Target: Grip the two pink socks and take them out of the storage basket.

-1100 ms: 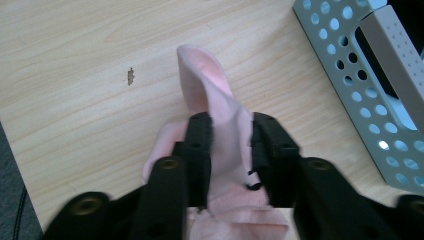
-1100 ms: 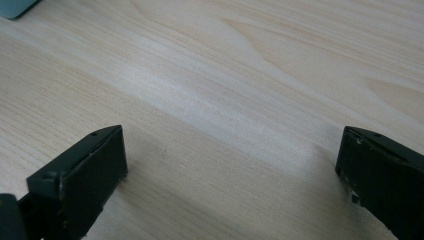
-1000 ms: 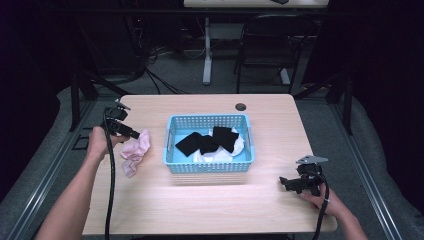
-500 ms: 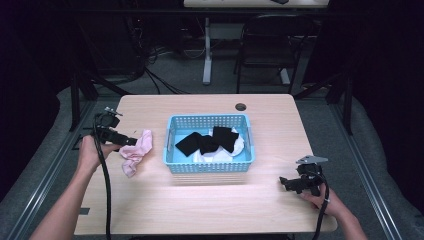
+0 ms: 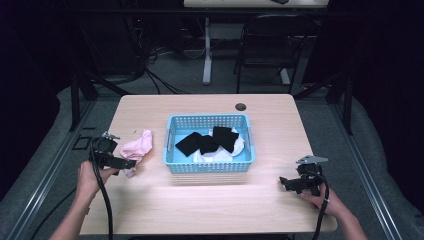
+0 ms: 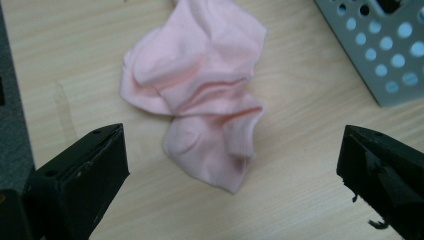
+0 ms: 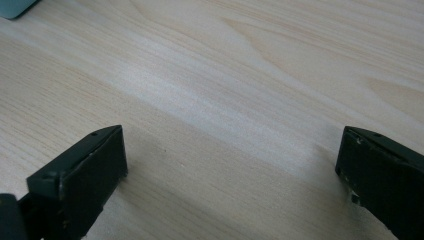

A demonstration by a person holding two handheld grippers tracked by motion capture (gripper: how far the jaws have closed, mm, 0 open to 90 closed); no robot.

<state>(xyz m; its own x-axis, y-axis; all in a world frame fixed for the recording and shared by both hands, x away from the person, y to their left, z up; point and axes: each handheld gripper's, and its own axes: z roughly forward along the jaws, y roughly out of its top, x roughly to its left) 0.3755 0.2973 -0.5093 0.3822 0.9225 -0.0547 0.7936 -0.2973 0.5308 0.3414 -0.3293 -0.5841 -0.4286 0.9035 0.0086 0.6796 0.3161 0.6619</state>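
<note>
No legible writing. Left hand-held gripper (image 6: pixel 232 165) jaws wide apart, empty, pink sock (image 6: pixel 200 95) crumpled on worktop (image 5: pixel 210 200) beyond them, beside blue basket (image 5: pixel 208 166). Right hand-held gripper (image 7: pixel 232 165) wide, empty, over bare wood near the front-right edge.

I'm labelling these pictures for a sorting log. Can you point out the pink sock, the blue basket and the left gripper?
pink sock (image 6: pixel 200 95), left gripper view, middle of the crumpled fabric
blue basket (image 5: pixel 210 167), high view, near wall
left gripper (image 5: pixel 131 163), high view, between its fingers
</note>
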